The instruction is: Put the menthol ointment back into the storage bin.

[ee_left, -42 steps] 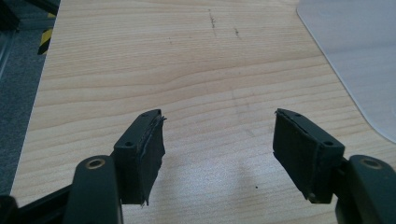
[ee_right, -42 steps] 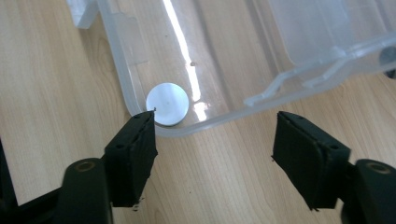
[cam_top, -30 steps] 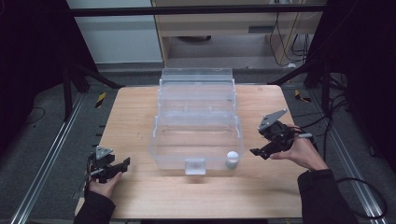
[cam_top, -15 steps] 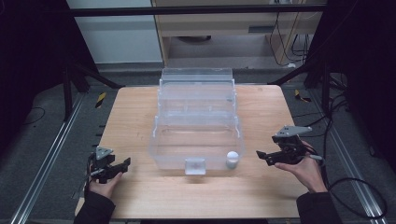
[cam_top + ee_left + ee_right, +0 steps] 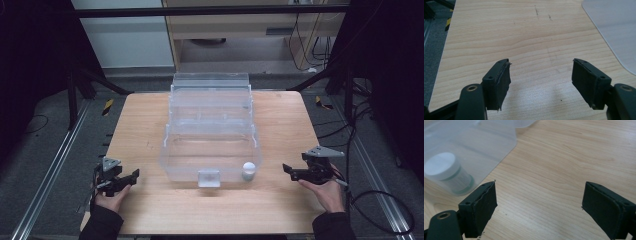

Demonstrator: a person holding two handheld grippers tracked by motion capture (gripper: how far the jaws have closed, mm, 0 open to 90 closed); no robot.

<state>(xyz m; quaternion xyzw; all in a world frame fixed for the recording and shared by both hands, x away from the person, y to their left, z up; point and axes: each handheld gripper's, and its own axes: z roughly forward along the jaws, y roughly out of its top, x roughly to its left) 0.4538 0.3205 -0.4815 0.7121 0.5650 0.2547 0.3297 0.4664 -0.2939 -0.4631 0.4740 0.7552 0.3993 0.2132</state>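
**Inspector:** Left side first. What does the left gripper (image 5: 134, 174) show?

**Assistant:** It sits low at the table's (image 5: 280, 115) near left corner, held in the left hand (image 5: 111, 198). In the left gripper view its jaws stand well spread over bare wood, with nothing between the pads (image 5: 499, 83). A pale corner of the bin (image 5: 616, 27) shows at the upper right of that view, apart from the jaws.

**Inspector:** Centre of the table?

**Assistant:** A clear plastic bin (image 5: 210, 125) with several compartments, stepped back from front to rear. A small white jar (image 5: 249, 170) stands upright in the nearest compartment, at its right front corner. A small clear tab (image 5: 209, 177) sits at the middle of the front wall.

**Inspector:** Right side?

**Assistant:** The right gripper (image 5: 286, 169) is near the table's right edge, in the right hand (image 5: 325, 192), pointing toward the bin and clear of it. Its jaws have just been opening and now stand wide apart, nothing between them. In the right gripper view the jar (image 5: 447, 173) shows through the bin wall, white lid, green band, just beyond the left-hand pad (image 5: 485, 206) and not touching it.
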